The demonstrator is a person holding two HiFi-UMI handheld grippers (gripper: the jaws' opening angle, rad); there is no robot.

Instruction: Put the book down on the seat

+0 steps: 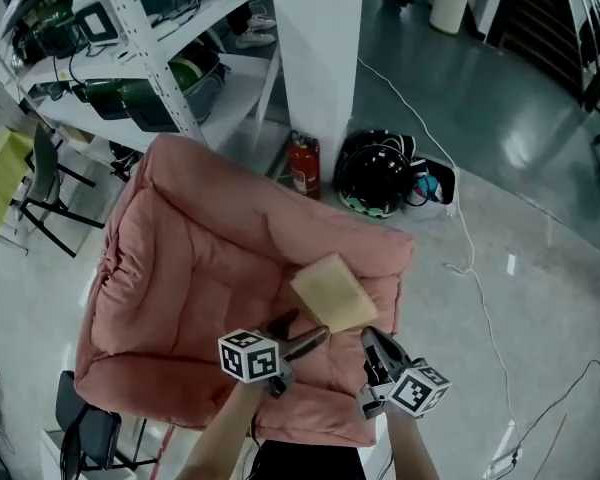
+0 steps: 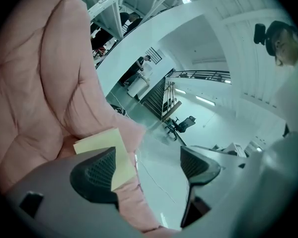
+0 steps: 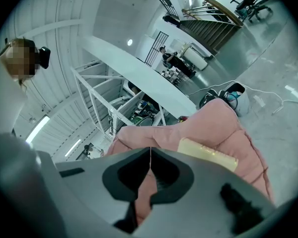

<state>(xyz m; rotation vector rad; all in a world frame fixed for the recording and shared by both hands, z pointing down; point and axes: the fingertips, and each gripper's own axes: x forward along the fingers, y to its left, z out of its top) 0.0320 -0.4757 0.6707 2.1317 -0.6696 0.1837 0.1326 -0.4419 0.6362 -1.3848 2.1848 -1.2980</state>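
Book (image 1: 332, 293) lay on the seat (image 1: 180, 268), probably stiff and light, best held by one edge, while the left gripper (image 2: 146, 165) was open and the right gripper (image 3: 150, 155) closed on nothing.

book (image 1: 333, 293) — pale yellow, closed | flat on pink seat (image 1: 190, 268)

Red fire extinguisher (image 1: 302, 164), black helmet (image 1: 375, 178), white shelving (image 1: 150, 38)

You can read no text, label, brand, number or sign in any view; the marker cubes (image 1: 249, 355) show only black-and-white square patterns, no characters.
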